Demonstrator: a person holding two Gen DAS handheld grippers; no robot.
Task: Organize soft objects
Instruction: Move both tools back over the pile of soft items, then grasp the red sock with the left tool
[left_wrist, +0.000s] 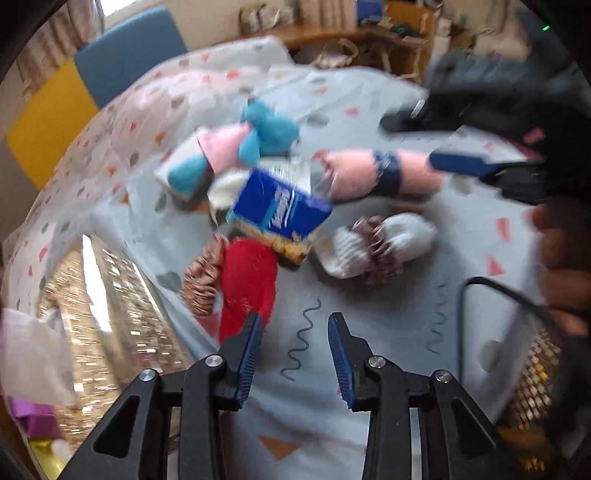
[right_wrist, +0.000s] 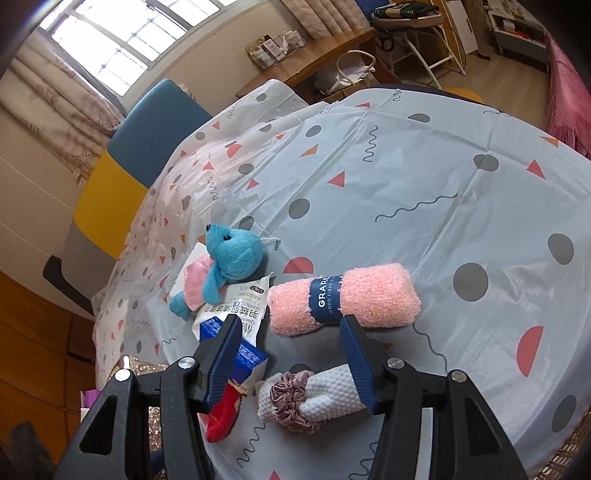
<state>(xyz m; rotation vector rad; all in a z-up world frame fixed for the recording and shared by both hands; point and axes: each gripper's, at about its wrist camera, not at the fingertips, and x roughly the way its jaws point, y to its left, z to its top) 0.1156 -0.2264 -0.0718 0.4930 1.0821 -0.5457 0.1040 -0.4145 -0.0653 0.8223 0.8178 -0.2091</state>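
closest in the left wrist view is the left gripper (left_wrist: 295, 332), its blue pads apart with only bare patterned cloth between them; nothing is held. no earlier look is on hand, so only that gap can be stated. its left pad sits at the lower end of the red plush piece (left_wrist: 249, 284), which runs up and away from the gripper toward the blue tissue pack (left_wrist: 280, 214). so the red piece's long axis points roughly along the gripper's line of sight, and it lies just left of the gap, not inside it. a copper scrunchie (left_wrist: 203, 280) hugs its left side.

the right gripper (right_wrist: 291, 332) also stands apart and empty, hovering over the desk (right_wrist: 443, 177). the pink rolled towel (right_wrist: 343, 299) lies crosswise just beyond its tips, its long axis running left to right across the gap, with the dark paper band near the middle. nearer and lower sits the white towel roll (right_wrist: 332, 395), wrapped by a mauve scrunchie (right_wrist: 291, 402), touching the inner face of the right pad in that view. the blue plush toy (right_wrist: 225, 258) rests further off to the left on a packet.

my judgement: the left hand is nearer the red piece and needs a small shift left to straddle it; the right is better placed for the pink towel.
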